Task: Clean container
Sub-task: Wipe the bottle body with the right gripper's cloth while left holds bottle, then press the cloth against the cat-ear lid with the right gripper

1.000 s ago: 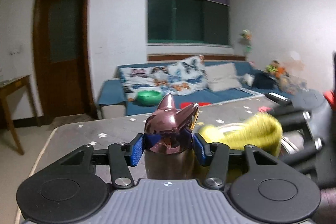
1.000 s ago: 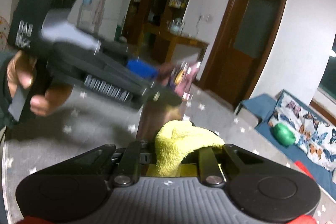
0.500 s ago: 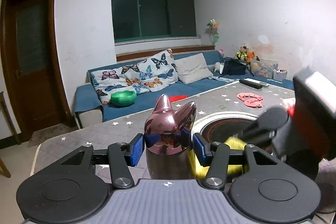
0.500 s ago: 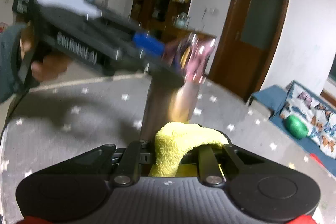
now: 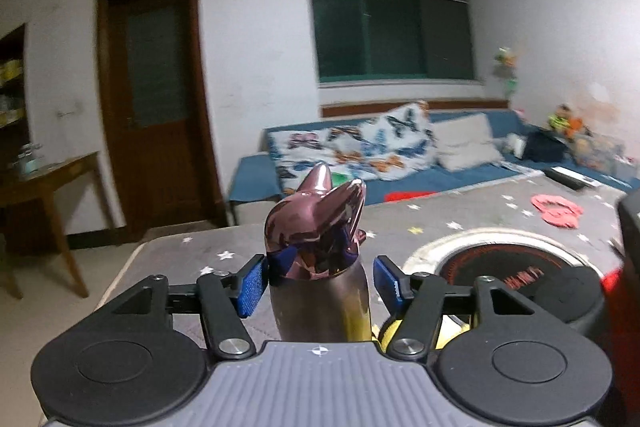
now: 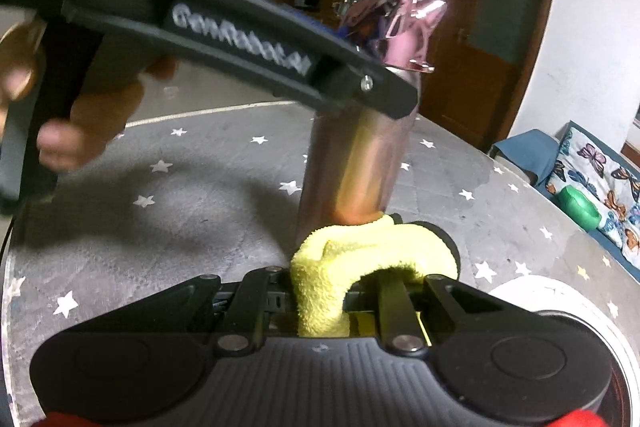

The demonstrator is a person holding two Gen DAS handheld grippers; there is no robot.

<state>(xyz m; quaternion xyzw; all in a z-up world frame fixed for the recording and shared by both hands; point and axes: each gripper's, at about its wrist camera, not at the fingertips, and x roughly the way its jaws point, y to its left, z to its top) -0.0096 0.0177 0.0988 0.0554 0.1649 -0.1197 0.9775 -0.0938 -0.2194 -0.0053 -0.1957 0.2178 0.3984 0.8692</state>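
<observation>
A metal bottle [image 5: 320, 299] with a shiny pink cat-ear lid [image 5: 316, 223] stands upright on the grey star-print table [image 5: 192, 255]. My left gripper [image 5: 319, 281] sits around its neck, open. The blue pads [image 5: 252, 283] stand just off the metal, with a thin gap on the right side. In the right wrist view the bottle [image 6: 356, 163] is straight ahead, and a hand [image 6: 88, 119] holds the left gripper [image 6: 372, 83] across its neck. My right gripper [image 6: 344, 291] is shut on a yellow cloth [image 6: 352, 259]. The cloth presses against the bottle's lower body. A bit of cloth [image 5: 390, 331] shows low beside the bottle.
A round cooker inset [image 5: 516, 267] lies in the table to the right of the bottle. Red pieces [image 5: 556, 209] and a remote [image 5: 570, 177] are farther back. Behind the table stand a blue sofa [image 5: 460, 179], a green bowl [image 6: 578, 207] and a wooden side table [image 5: 44, 179].
The left pads, earlier tight on the lid, now stand slightly apart around the neck. The yellow cloth has slid down from beside the lid to the bottle's lower body.
</observation>
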